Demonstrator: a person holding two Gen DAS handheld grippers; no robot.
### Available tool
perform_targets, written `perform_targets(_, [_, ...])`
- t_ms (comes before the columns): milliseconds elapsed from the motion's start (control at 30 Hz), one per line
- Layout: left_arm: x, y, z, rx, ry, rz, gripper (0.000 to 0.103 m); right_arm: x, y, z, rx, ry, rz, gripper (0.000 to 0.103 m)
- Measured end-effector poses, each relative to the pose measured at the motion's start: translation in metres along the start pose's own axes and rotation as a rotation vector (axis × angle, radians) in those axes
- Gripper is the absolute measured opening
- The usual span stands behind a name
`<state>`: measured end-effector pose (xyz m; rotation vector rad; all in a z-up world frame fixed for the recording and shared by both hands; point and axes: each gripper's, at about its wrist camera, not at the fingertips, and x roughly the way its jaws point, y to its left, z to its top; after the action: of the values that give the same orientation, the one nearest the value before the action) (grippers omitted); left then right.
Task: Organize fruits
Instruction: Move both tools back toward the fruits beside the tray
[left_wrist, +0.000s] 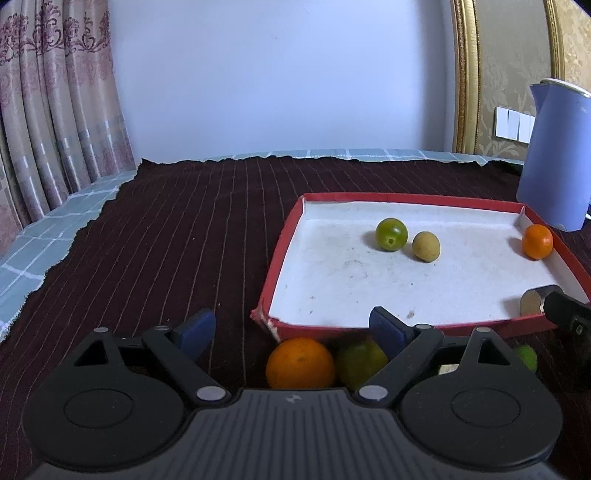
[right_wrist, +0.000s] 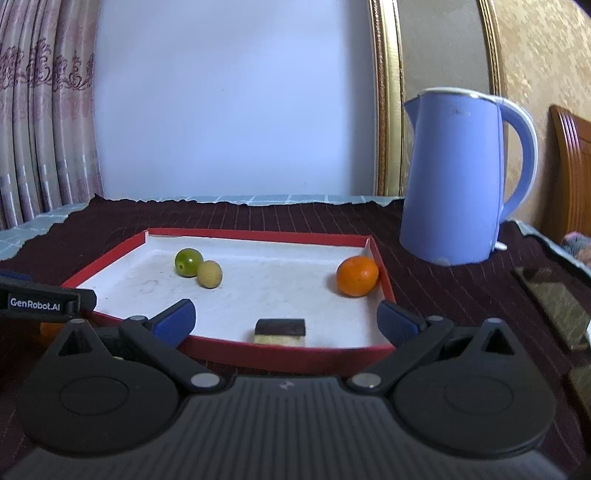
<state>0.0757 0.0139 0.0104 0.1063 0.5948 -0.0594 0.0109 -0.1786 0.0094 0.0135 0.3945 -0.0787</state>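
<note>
left tongs (left_wrist: 291, 328): jaws wide apart, nothing between the pads
right tongs (right_wrist: 286, 321): jaws spread, nothing gripped
tray (right_wrist: 280, 358): holds green fruit (right_wrist: 188, 261), yellow fruit (right_wrist: 209, 273), small orange (right_wrist: 357, 271)
outside tray: big orange (left_wrist: 300, 363), greenish fruit (left_wrist: 360, 363), on the dark cloth (left_wrist: 166, 240)

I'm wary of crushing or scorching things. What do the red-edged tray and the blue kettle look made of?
Shallow red-edged tray: likely cardboard, matte; its white floor is scuffed and one corner is frayed. Tall blue kettle: apparently smooth plastic with a soft sheen and a white rim, though a coated metal body can't be ruled out.
</note>
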Motion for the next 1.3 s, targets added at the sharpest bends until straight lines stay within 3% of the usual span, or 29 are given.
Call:
perform_targets(400, [-0.017,0.03,-0.022,0.001,0.006,-0.049,0.092,-0.021,0.01,-0.01,-0.077,0.036,0.022,0.103])
perform_targets(600, [-0.02,0.049,-0.035,0.0,0.03,-0.134,0.091,-0.031,0.021,-0.016,-0.129,0.054,0.078,0.103])
perform_targets(667, [-0.018,0.053,-0.037,0.003,0.04,-0.15,0.091,-0.031,0.026,-0.018,-0.157,0.064,0.089,0.098])
perform_targets(867, [-0.016,0.049,-0.034,0.056,0.018,-0.107,0.091,-0.024,0.027,-0.023,-0.171,0.09,0.051,0.09])
perform_targets(1200, [-0.002,0.028,-0.033,0.133,0.041,-0.036,0.094,-0.009,0.036,-0.022,-0.214,0.129,0.033,0.09])
perform_targets(1300, [-0.002,0.04,-0.031,0.076,0.066,-0.012,0.094,-0.01,0.039,-0.017,-0.174,0.114,0.123,0.09])
